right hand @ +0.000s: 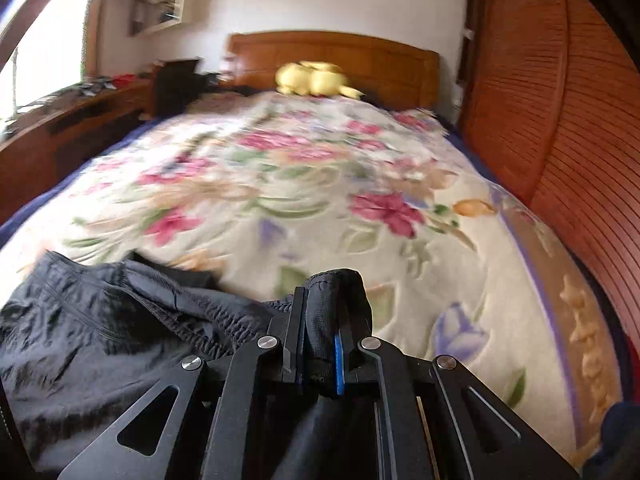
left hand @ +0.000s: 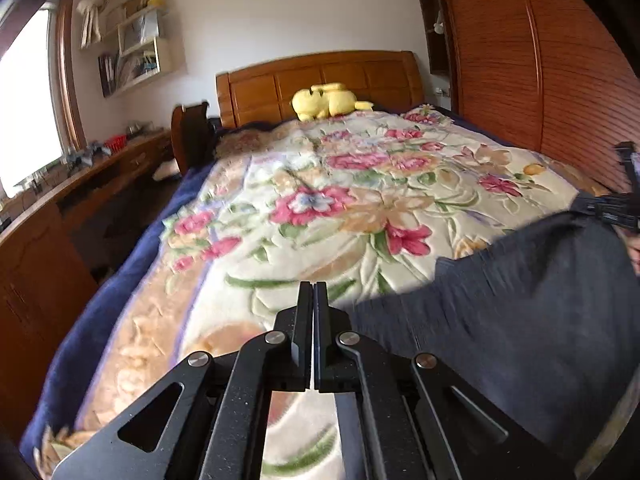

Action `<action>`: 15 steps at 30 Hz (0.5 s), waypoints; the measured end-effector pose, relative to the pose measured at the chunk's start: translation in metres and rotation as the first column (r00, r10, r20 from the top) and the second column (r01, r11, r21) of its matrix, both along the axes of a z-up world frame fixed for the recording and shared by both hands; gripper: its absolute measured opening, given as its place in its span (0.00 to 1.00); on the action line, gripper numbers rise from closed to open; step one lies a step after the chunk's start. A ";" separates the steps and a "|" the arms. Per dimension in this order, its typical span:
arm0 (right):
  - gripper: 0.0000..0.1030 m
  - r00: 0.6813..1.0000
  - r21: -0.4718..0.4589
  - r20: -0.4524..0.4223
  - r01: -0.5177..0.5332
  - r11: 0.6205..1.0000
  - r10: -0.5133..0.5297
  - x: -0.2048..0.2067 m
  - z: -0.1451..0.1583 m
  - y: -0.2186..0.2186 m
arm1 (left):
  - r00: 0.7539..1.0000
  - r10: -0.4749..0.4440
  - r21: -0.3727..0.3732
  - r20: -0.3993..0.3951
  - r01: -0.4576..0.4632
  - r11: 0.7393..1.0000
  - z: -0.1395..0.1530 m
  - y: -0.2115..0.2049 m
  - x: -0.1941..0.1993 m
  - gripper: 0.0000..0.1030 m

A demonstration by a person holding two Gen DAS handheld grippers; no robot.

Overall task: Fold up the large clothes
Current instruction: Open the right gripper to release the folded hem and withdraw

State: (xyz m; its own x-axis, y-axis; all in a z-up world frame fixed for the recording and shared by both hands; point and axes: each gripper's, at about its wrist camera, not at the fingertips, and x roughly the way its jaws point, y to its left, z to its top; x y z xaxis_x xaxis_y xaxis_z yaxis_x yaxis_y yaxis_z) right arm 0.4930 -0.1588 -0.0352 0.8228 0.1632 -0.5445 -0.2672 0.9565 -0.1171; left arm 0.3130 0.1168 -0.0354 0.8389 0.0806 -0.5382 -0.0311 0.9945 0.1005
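Observation:
A dark navy garment (left hand: 520, 320) lies on the floral blanket at the right of the left wrist view. My left gripper (left hand: 313, 286) hovers over the blanket just left of it, jaws shut with nothing between them. In the right wrist view the same dark garment (right hand: 80, 340) is crumpled at the lower left, its elastic waistband showing. My right gripper (right hand: 326, 280) is shut on a bunched fold of that garment, which bulges out above the pads. The right gripper also appears at the far right edge of the left wrist view, gripping the cloth.
The floral blanket (left hand: 320, 200) covers a bed with a wooden headboard (left hand: 320, 80). A yellow plush toy (left hand: 324, 100) sits by the headboard. A wooden desk (left hand: 80, 184) runs along the left under a window. A slatted wooden wardrobe (right hand: 560, 120) stands close on the right.

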 end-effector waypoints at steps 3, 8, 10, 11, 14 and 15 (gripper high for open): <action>0.10 0.996 -0.015 -0.080 0.043 0.999 -0.044 0.036 -0.015 0.011 | 0.999 -0.032 -0.062 -0.043 0.030 0.998 -0.010 0.001 -0.001 0.00; 0.29 0.990 -0.016 -0.135 0.032 0.999 -0.034 0.044 -0.022 0.031 | 0.992 -0.078 -0.109 -0.103 0.067 0.992 -0.028 -0.005 -0.013 0.11; 0.56 0.990 -0.005 -0.137 0.021 1.000 -0.021 0.037 -0.021 0.030 | 0.989 -0.096 -0.134 -0.117 0.080 0.988 -0.033 -0.008 -0.019 0.19; 0.67 0.991 -0.012 -0.128 0.027 1.000 -0.028 0.033 -0.019 0.027 | 0.987 -0.104 -0.146 -0.121 0.086 0.986 -0.035 -0.009 -0.026 0.21; 0.73 0.992 -0.023 -0.121 0.020 1.000 -0.022 0.005 -0.019 0.000 | 0.985 -0.111 -0.155 -0.131 0.090 0.984 -0.042 -0.012 -0.045 0.27; 0.73 0.992 -0.027 -0.122 0.013 1.000 -0.016 -0.007 -0.021 -0.005 | 0.984 -0.114 -0.160 -0.135 0.092 0.983 -0.043 -0.011 -0.048 0.28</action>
